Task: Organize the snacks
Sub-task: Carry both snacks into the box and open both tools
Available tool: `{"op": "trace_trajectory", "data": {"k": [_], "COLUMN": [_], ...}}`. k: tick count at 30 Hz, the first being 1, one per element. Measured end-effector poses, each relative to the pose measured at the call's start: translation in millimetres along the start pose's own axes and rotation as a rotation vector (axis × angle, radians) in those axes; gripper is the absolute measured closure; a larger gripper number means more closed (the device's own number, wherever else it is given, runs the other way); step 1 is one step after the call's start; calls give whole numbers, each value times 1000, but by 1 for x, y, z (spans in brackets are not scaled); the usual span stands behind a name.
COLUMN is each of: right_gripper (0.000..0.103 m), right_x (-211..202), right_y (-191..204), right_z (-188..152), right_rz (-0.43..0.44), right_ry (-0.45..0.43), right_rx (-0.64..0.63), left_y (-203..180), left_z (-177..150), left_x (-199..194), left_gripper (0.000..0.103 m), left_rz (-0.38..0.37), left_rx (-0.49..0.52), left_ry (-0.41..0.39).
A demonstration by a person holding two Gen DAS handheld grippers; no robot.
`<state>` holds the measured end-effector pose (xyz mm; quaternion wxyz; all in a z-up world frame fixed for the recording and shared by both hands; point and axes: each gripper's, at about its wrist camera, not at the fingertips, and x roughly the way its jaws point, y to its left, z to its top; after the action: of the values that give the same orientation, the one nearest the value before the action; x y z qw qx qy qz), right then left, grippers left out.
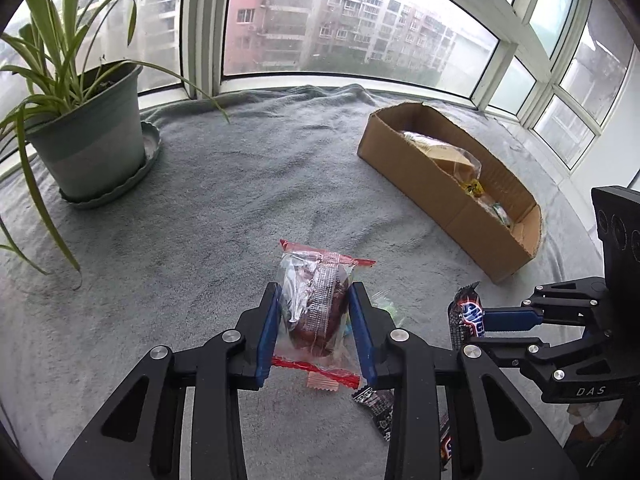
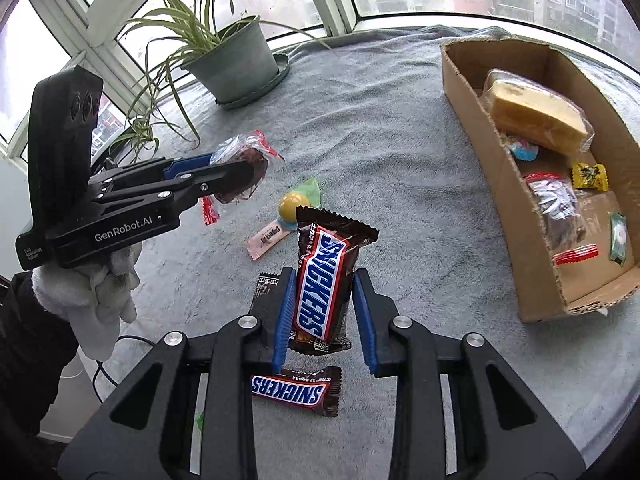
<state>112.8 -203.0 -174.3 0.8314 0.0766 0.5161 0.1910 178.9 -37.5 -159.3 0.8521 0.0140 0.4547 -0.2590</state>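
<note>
Fingers of the left gripper (image 1: pixel 314 316) are clamped on a clear-wrapped dark pastry (image 1: pixel 316 308) with red crimped ends, pads pressing the packet from both sides and holding it clear of the grey blanket (image 1: pixel 240 184). The right gripper (image 2: pixel 324 312) has its fingers closed on an upright Snickers bar (image 2: pixel 320 280), gripped across the lower half of the wrapper, with the top end standing free above the pads.

Both snacks look bound for the cardboard box (image 2: pixel 472 128), which already holds a wrapped yellow cake (image 2: pixel 536 112) and several small packets. To do this step well, I would carry each item over the near wall with the tail of the wrapper clearing the rim, then let go low inside so nothing bounces out. The pastry's wrapper is slick and soft, so a steady squeeze matters more than a hard one.

The box's far and middle parts are taken; the bare floor towards its near end seems the best landing spot. Loose on the blanket lie a second Snickers bar (image 2: pixel 296 390), a pink sachet (image 2: pixel 268 240) and a yellow ball candy (image 2: pixel 294 206), all below the carrying path. The potted plant (image 1: pixel 86 140) stands well apart, and the window sill bounds the far side.
</note>
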Motion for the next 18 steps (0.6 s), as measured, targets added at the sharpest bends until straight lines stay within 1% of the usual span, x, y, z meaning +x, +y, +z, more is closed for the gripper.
{"op": "trace_trajectory", "data": {"k": [6,12,18], "right_gripper": [73,73,73], "right_x": [-33,-67,-86], "right_y": [-26,-69,-118], "right_z": [11,23,33], "right_rz": [-32,-115,-209], "right_ry": [-76,-140,-166], "right_rx": [37,92,144], "left_y": [-23,-56,-95], "left_z": [11,26,42], "left_x": [-5,1,12], "left_gripper": [71,71,71], "left_rz": [-48,-105,-155], "left_rx": [28,70,117], "left_ry": [-23,-33,-38]}}
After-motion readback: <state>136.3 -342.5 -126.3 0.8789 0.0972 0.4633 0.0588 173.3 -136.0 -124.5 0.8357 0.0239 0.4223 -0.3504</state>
